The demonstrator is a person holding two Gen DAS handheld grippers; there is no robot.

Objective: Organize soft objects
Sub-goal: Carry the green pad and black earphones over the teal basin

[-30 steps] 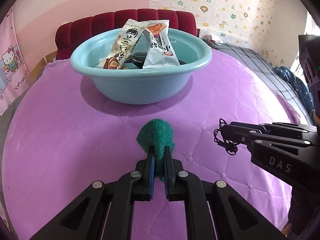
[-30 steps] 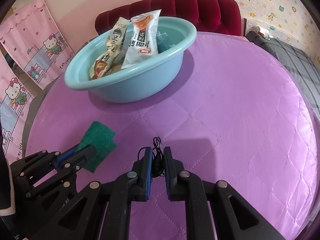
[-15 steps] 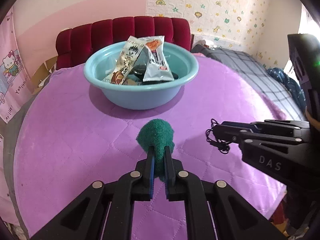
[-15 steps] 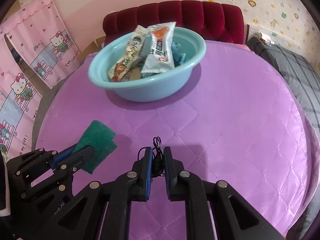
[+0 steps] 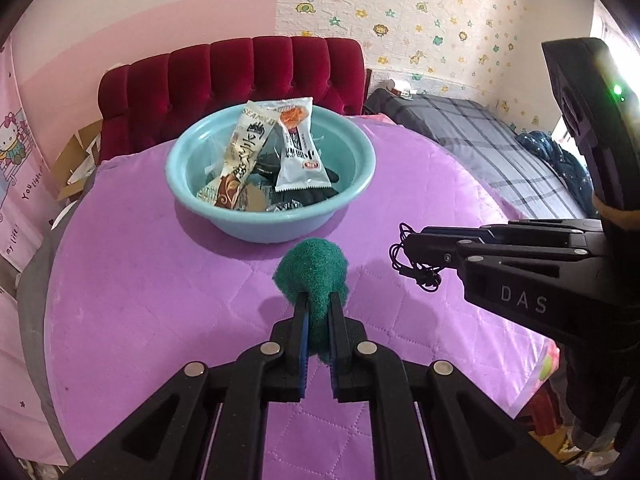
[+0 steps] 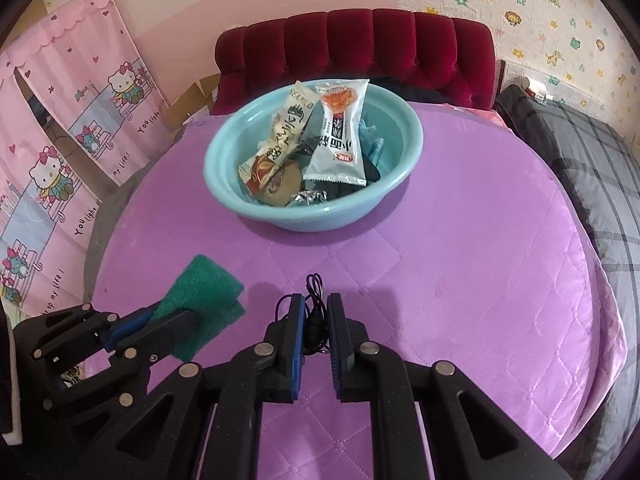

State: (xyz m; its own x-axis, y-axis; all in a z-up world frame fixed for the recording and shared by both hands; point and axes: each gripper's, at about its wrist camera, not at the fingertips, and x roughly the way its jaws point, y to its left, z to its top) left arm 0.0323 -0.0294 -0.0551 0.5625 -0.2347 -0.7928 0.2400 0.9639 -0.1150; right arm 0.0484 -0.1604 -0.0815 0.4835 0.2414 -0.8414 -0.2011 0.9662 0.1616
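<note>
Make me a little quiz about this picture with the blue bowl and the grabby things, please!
1. True or false: the left gripper is shut on the green scrubbing pad.
2. What does the right gripper hold? A) snack packet B) tangled black cord C) nothing
3. Fill in: the snack packets lie in the light blue ____ on the purple quilt.

Key: 1 true; 2 B; 3 basin.
</note>
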